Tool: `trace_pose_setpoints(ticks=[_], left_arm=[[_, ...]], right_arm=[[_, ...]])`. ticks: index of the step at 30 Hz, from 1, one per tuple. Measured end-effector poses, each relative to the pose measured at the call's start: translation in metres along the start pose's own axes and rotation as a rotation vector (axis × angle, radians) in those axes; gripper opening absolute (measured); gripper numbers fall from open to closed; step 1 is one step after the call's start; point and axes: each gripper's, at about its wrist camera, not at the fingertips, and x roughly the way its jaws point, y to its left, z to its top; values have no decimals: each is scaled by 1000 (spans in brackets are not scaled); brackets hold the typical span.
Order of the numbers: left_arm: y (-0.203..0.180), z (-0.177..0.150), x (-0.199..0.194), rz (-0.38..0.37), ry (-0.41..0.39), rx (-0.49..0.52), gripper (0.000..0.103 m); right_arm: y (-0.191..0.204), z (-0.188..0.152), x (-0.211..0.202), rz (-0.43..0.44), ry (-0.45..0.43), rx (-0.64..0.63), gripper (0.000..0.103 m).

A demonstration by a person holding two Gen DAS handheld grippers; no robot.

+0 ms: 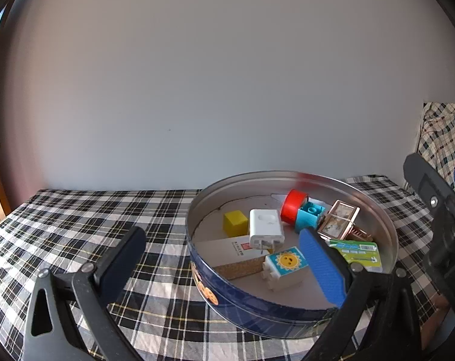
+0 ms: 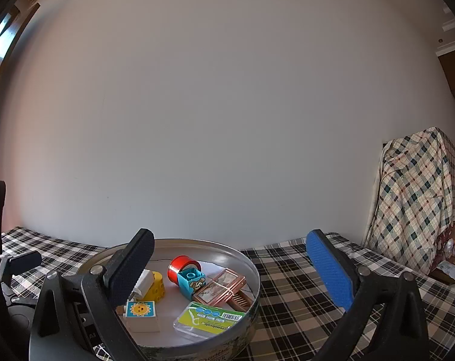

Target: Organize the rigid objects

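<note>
A round metal tin (image 1: 293,177) (image 2: 245,258) stands on the checked tablecloth. It holds a yellow block (image 1: 235,223), a white plug adapter (image 1: 266,229), a red cap (image 1: 293,205) (image 2: 182,266), a blue brick (image 1: 309,215) (image 2: 192,282), a copper-framed box (image 1: 338,222) (image 2: 222,288), a green floss pack (image 1: 359,251) (image 2: 209,320), a sun-printed brick (image 1: 287,266) (image 2: 141,316) and a flat carton (image 1: 233,252). My left gripper (image 1: 221,266) is open, straddling the tin's near-left rim. My right gripper (image 2: 232,267) is open above the tin's right side, holding nothing.
The checked tablecloth (image 1: 85,219) (image 2: 290,285) runs back to a plain white wall. A checked cloth drapes over something at the right (image 2: 420,198). The right tool's black body (image 1: 438,210) sits at the edge of the left wrist view.
</note>
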Motion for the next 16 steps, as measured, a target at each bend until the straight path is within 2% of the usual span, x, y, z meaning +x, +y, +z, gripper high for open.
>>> trace_pose_setpoints(ticks=[9, 16], left_arm=[[-1, 0, -3, -12, -14, 11, 103], [1, 1, 2, -14, 7, 2, 103]], right_arm=[[0, -1, 1, 0, 5, 2, 102], [1, -2, 1, -6, 10, 4, 102]])
